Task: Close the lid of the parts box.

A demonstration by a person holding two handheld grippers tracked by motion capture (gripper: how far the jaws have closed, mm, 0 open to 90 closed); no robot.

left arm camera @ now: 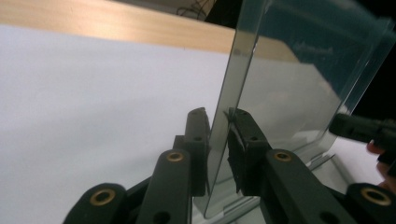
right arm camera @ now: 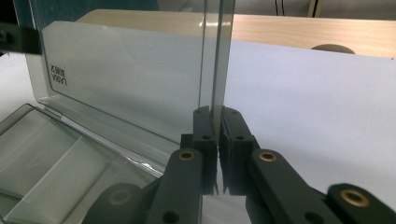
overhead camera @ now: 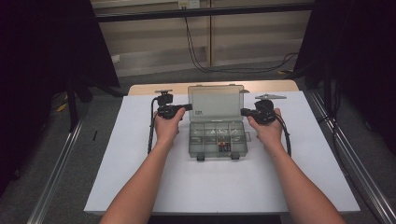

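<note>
One clear compartment box [overhead camera: 217,137] sits mid-table on the white sheet [overhead camera: 140,186], its hinged lid [overhead camera: 215,102] raised nearly upright at the far side. The lid looks to be thin, stiff smoked plastic: light, smooth enough to slip, and likely to flex or stress its hinge if twisted. The side edges are the sound places to hold it, one per gripper, so the load stays even. A few small parts lie in the front compartments (contents too small to identify). The left gripper [left arm camera: 217,116] is closed on the lid's left edge, its pads pinching the thin panel. The right gripper [right arm camera: 217,114] is likewise clamped on the right edge. The wooden table edge [overhead camera: 140,88] shows beyond the sheet.
</note>
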